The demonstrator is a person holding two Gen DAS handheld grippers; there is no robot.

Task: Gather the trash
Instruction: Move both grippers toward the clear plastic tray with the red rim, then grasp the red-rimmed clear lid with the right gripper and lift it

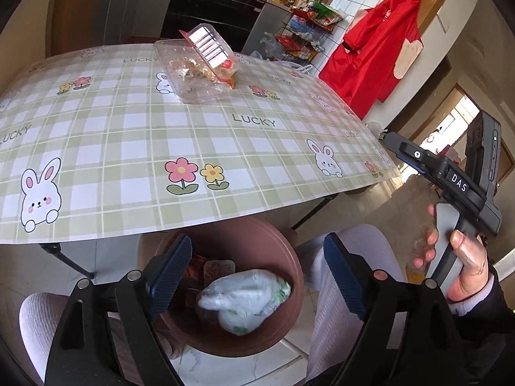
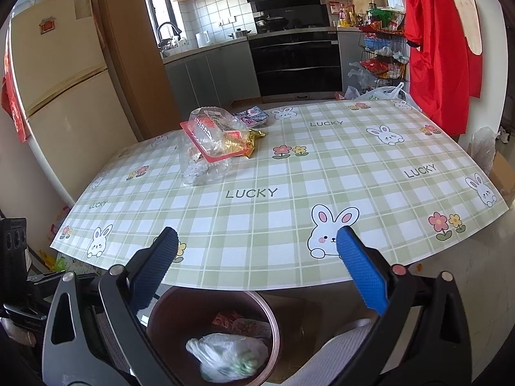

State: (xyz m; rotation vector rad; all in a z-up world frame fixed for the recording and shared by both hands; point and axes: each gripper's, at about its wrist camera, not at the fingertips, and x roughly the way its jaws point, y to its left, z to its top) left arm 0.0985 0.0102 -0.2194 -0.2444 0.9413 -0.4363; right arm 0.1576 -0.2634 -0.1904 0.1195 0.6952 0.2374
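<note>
A brown round bin [image 1: 289, 276] [image 2: 161, 325] stands on the floor below the table's near edge. A crumpled white plastic bag [image 1: 244, 299] [image 2: 225, 358] lies in it on top of red wrappers. My left gripper [image 1: 257, 263] is open and empty, right above the bin. My right gripper [image 2: 257, 257] is open and empty over the table's near edge, above the bin. A clear plastic clamshell box with red and gold wrappers [image 1: 202, 64] [image 2: 212, 138] lies on the far side of the table. A small pink-purple packet [image 2: 252, 115] lies behind it.
The table [image 1: 225, 135] [image 2: 322, 177] has a green checked cloth with rabbits and flowers. A red apron [image 1: 379, 51] [image 2: 441, 41] hangs at the right. The right gripper's body shows in the left wrist view [image 1: 450, 180]. My knees flank the bin.
</note>
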